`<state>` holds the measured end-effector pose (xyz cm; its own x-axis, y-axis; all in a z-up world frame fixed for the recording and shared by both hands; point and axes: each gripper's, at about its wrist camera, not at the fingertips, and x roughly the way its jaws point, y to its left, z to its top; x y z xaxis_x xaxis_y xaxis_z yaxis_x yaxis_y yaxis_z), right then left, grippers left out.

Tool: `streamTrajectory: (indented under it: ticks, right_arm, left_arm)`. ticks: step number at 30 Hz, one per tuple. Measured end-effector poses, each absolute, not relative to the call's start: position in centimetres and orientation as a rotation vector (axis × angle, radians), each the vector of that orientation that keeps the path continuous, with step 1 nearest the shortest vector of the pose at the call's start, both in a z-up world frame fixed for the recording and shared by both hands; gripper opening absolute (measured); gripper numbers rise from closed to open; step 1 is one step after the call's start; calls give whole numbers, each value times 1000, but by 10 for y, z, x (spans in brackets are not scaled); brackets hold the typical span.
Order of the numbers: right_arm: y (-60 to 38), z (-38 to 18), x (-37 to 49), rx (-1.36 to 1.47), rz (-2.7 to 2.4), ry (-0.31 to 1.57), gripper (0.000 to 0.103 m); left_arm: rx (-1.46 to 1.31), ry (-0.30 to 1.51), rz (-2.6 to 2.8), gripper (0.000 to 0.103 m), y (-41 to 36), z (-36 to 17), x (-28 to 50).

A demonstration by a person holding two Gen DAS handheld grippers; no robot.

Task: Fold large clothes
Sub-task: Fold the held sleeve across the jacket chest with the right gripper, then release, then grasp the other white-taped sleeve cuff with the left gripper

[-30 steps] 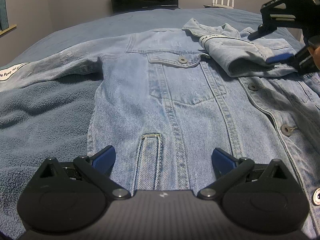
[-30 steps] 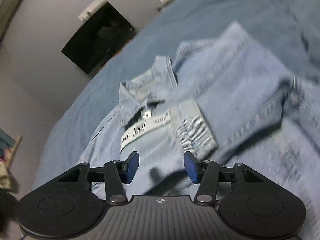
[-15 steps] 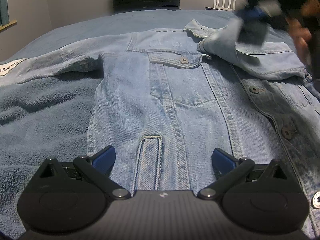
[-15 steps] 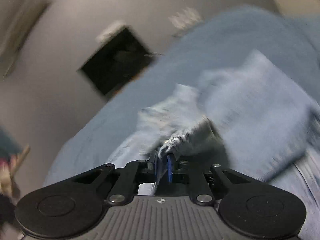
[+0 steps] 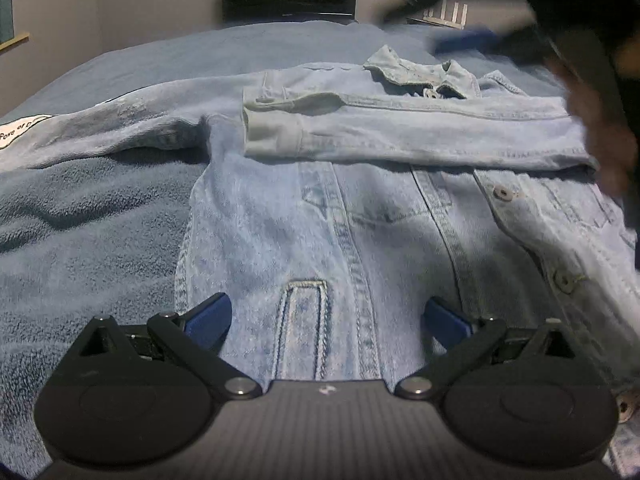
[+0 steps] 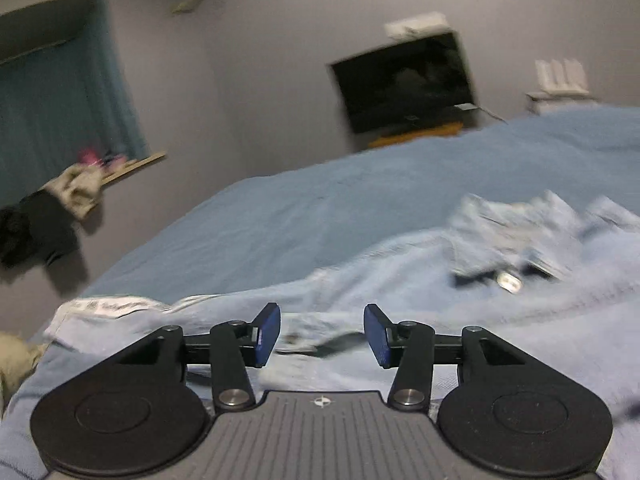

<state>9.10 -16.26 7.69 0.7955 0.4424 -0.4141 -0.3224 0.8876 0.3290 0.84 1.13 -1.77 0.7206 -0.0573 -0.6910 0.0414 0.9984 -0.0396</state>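
Lying face up on the blue bed blanket (image 5: 92, 216), the light denim jacket (image 5: 360, 232) fills the middle of the left wrist view, collar (image 5: 416, 72) toward 12 o'clock and hem toward 6 o'clock. One sleeve (image 5: 400, 136) is folded flat across the chest, its cuff (image 5: 272, 136) ending at about 11 o'clock of the chest pocket. The other sleeve (image 5: 100, 132) runs out unfolded toward 9 o'clock, a white printed label (image 5: 20, 132) on it near the frame edge.

The left claw (image 5: 326, 320) hovers over the hem with its jaws spread wide and nothing between them. The right claw (image 6: 320, 336) has just been opening; its blue pads stand apart with no cloth between them, so the sleeve is released, and it hangs above the jacket near the cuff. In the left wrist view it shows only as a dark blur at 1 o'clock with the person's hand.

Judging from this, the outstretched sleeve comes next. Denim is stiff and heavy, so the folded sleeve could spring or slide off the chest if the jacket body is tugged. A shallow pinch on the far cuff may slip, and the plush blanket could bunch under a dragged hem, skewing the fold.

A dark television (image 6: 404, 84) stands against the wall at 12 o'clock.
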Motion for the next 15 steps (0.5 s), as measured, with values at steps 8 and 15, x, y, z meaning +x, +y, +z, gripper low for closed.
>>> streamTrajectory:
  ticks: [8,15]
  right_arm:
    - [-213,23,100,213,180,715,47]
    - [-242,48,28,96,293,613,66]
  left_arm:
    - [-89,712,-54,103,32,-4,12]
    - [-14,532,89,103,83,53,9]
